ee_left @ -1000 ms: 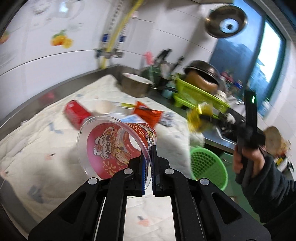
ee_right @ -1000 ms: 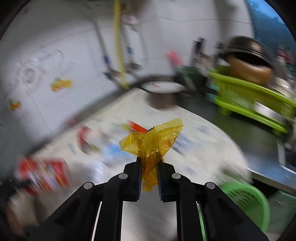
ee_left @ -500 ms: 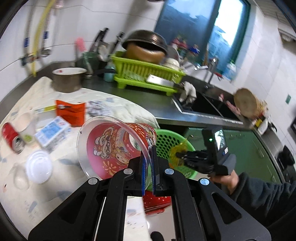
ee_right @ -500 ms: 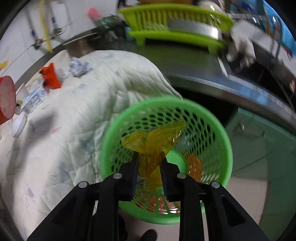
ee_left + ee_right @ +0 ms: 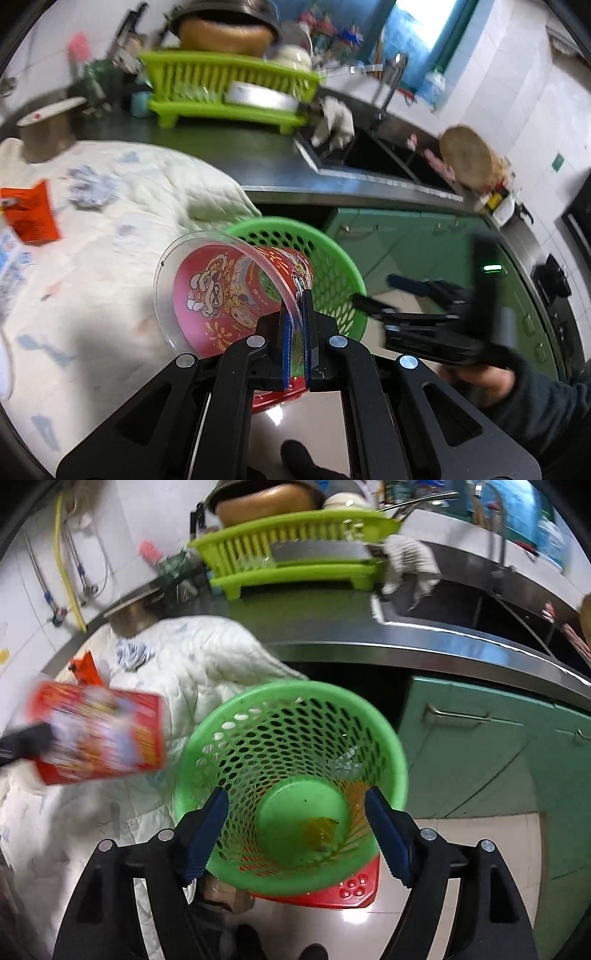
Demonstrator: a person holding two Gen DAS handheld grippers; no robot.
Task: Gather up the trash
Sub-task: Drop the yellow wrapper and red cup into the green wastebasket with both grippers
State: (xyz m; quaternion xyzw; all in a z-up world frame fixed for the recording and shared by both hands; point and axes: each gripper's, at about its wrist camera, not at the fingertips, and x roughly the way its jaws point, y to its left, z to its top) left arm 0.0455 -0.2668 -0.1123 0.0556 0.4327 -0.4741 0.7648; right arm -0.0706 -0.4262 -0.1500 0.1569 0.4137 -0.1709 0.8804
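The yellow wrapper lies on the floor of the green basket, which is stood on the tiled floor below the front edge of the bench, on a red stool or tray whose corner shows beneath it. It is judged to have been let go there on purpose, since the basket is the place where trash is gathered.

The right claw is hung directly over the basket mouth, pointed steeply down, and its jaws have just been opening; they are now spread wide with nothing between them, the wrapper being well below the blue pads.

The red printed cup is pinched by its clear rim in the left claw, whose jaws are clenched on that thin edge. The cup is held on its side, mouth toward the camera, just beside the near rim of the basket and partly in front of it. It is held so, by judgement, so that it can be carried over the opening and dropped in next. The left claw is angled downward.

More trash is left on the quilted white cloth spread over the bench: an orange packet and a crumpled paper toward its far left edge. A lime dish rack is kept at the back edge.
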